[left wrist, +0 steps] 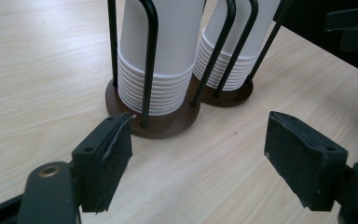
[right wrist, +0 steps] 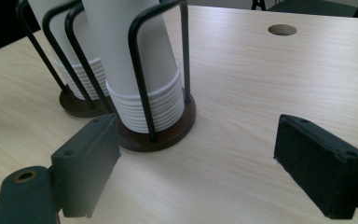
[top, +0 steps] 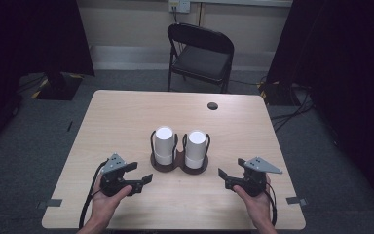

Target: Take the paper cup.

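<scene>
Where the person's hands enter at the near edge of the table [top: 126, 105], each holds a gripper clear of any load. Left gripper [top: 145, 181]: jaws spread wide, nothing between them, held low over the bare wood near the front-left of the cup holder [top: 178, 165]. In the left gripper view its left pad sits just in front of the holder's dark round base, apart from it as far as can be judged, and the left stack of cups [top: 164, 145] stands directly ahead, slightly left of the jaw gap. Right gripper [top: 223, 178]: jaws likewise wide apart and empty, held near the front-right of the holder. In the right gripper view the right stack of cups [top: 195, 148] rises just beyond its left pad, with open table in the gap. Both stacks are white paper cups nested upside down, upright inside black wire loops on two joined brown discs at the table's middle, between the two grippers and slightly beyond them. Farther back, a round cable hole [top: 213, 106] lies near the far edge. Beyond the table, a black folding chair [top: 200, 56] stands on grey carpet.
</scene>
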The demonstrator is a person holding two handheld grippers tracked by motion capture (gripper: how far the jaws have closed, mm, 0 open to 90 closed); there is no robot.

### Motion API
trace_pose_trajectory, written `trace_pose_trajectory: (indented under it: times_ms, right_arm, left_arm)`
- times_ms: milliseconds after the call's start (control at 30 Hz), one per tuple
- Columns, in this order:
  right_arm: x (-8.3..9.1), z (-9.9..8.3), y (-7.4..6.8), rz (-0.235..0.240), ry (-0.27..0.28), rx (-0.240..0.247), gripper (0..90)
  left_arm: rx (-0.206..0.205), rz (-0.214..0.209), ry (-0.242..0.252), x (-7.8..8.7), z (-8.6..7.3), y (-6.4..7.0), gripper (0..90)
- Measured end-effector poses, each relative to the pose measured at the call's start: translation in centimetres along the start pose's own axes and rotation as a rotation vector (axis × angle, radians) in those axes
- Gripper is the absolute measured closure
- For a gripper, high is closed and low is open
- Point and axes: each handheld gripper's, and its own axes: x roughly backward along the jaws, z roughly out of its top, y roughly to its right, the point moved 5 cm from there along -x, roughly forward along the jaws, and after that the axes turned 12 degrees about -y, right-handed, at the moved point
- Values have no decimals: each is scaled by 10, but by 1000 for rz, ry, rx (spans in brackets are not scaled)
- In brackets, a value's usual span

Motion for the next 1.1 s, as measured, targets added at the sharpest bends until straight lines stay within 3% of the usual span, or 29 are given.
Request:
trace_pose_trajectory:
  times_ms: [233,467,800,1100]
  right_arm:
    - [0,11,-8,20,-13,38,137]
    - [0,35,-15,41,25,76,137]
    - [-2,58,-20,79,71,85,161]
    - [-6,80,-27,111,88,111,227]
  left_arm:
    - [-19,26,1,0,0,1,206]
    - [-16,33,1,-1,0,1,193]
    - [-43,29,-12,-3,-1,5,179]
    - [-36,32,-14,-5,-1,5,173]
